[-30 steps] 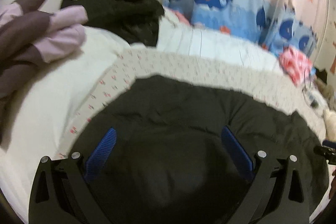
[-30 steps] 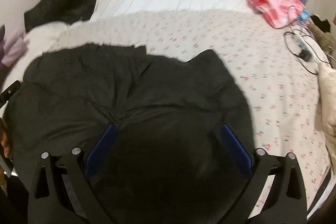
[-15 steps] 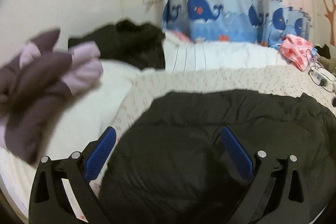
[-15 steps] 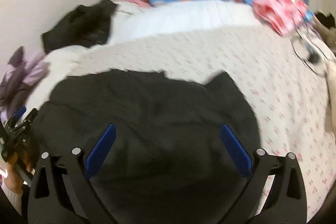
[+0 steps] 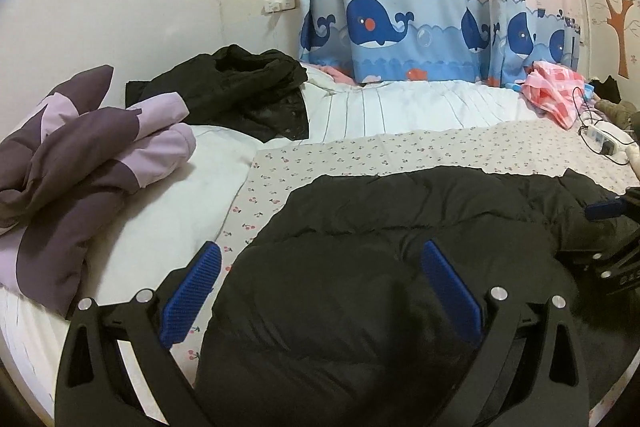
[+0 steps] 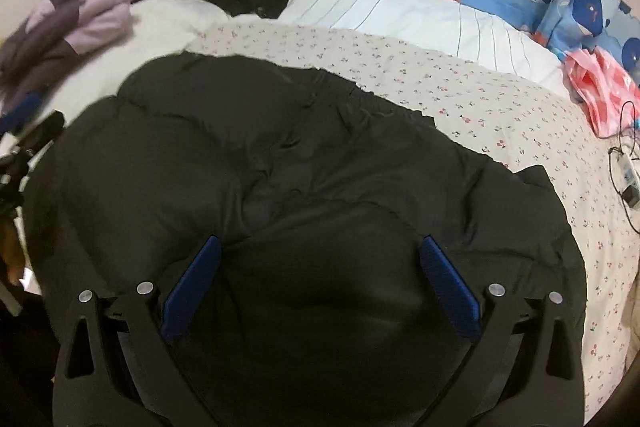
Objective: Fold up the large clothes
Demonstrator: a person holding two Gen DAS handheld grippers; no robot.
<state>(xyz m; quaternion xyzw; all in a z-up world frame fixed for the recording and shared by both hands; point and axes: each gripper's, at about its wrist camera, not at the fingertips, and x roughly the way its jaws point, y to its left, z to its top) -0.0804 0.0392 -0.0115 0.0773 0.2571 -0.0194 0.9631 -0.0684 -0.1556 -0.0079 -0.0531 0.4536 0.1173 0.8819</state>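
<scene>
Left gripper [image 5: 318, 291]: blue pads [image 5: 191, 294] spread wide apart, holding nothing, poised over the near left part of the black padded jacket [image 5: 400, 267]; right gripper [image 6: 318, 287]: pads [image 6: 448, 289] likewise spread wide, empty, over the near middle of the same jacket [image 6: 300, 167]

Black padded jacket: lying across the near half of the bed on the cherry-print sheet [image 5: 400, 155], quilted surface creased, far edge uneven, right end close to the other gripper's blue tip at the right margin of the left view

Beyond the sheet: white striped duvet [image 5: 400, 107] along the far side; white pillow [image 5: 168, 195] at left

Left, on the pillow: crumpled purple and lilac jacket [image 5: 80, 159]; behind it, a heaped black garment [image 5: 240, 91] against the wall

Far right: pink checked cloth [image 5: 554, 93], with a white power strip [image 5: 604, 137] and black cable nearer on the sheet

Background: whale-print curtain [image 5: 400, 27] behind the bed
</scene>
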